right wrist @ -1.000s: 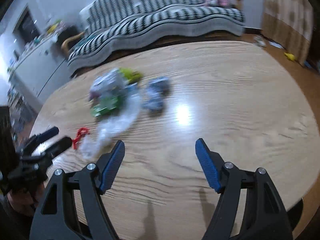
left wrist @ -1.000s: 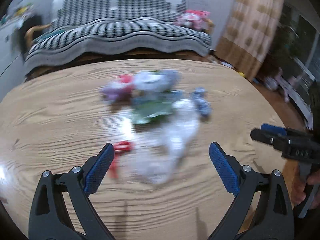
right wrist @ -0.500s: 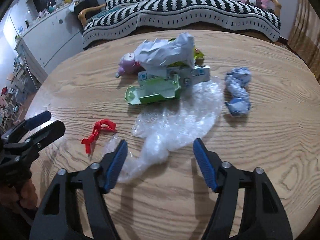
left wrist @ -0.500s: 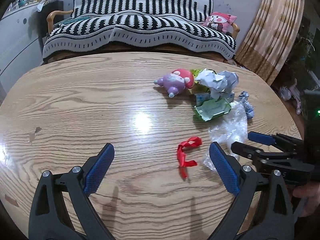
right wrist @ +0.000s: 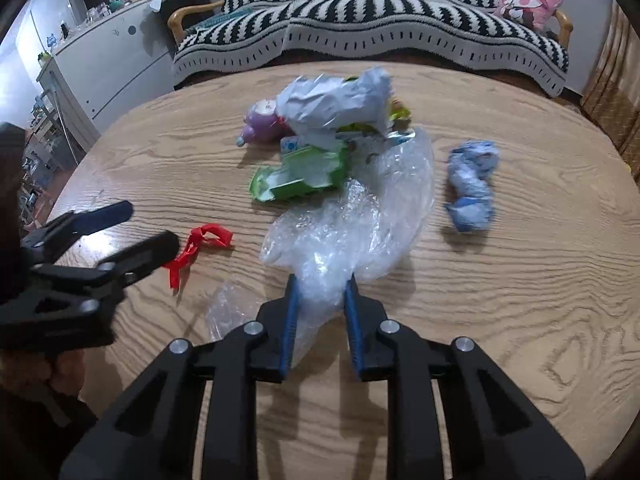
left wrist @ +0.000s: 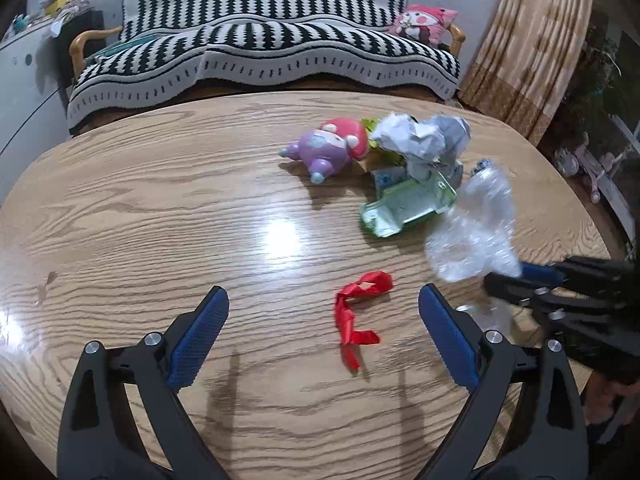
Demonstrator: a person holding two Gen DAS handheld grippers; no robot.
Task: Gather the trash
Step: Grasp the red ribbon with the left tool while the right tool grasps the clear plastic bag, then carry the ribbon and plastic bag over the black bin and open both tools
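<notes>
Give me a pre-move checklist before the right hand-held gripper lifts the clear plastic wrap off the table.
1. Right hand-held gripper closed on the clear crinkled plastic wrap: ok.
2. Wrap free of the green flattened carton: cannot tell, the two overlap.
3. Left hand-held gripper open: ok.
4. Red twisted ribbon lined up between the left fingers: ok.
5. Ribbon apart from the wrap: ok.
6. Blue crumpled paper wad apart from the wrap: ok.

Glossy wood-grain table (left wrist: 160,208), crinkled clear plastic wrap (right wrist: 360,216), crumpled paper (right wrist: 332,104).
</notes>
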